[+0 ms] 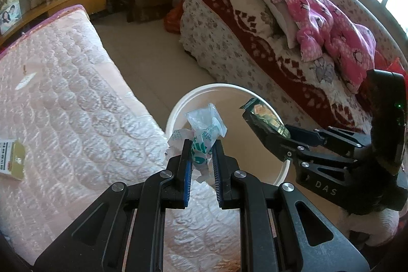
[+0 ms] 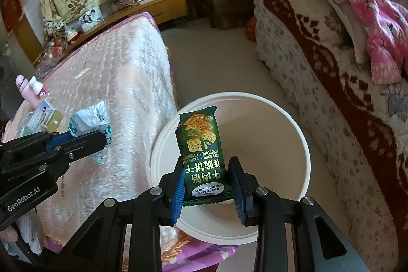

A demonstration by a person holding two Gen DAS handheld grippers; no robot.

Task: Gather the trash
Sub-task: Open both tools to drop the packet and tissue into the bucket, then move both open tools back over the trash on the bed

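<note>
While the pink quilted bed (image 2: 122, 83) and the blanket-draped sofa (image 2: 331, 83) flank it, a white bucket (image 2: 303, 144) stands on the floor between them. Above its rim, the right tongs (image 2: 207, 185) clamp a green biscuit packet (image 2: 201, 144); the left tongs (image 1: 201, 159) pinch a crumpled white plastic wrapper (image 1: 206, 124).

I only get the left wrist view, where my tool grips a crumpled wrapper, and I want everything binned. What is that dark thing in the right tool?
Observer: A green biscuit packet, printed "Crispy Biscuits", clamped by its lower end in the right tool.
Operator: Is it above the white bucket?
Observer: Seemingly yes; the bucket's floor shows bare behind it.
Operator: Anything on the bed besides this box?
Observer: A pink bottle stands beside more small boxes.
</note>
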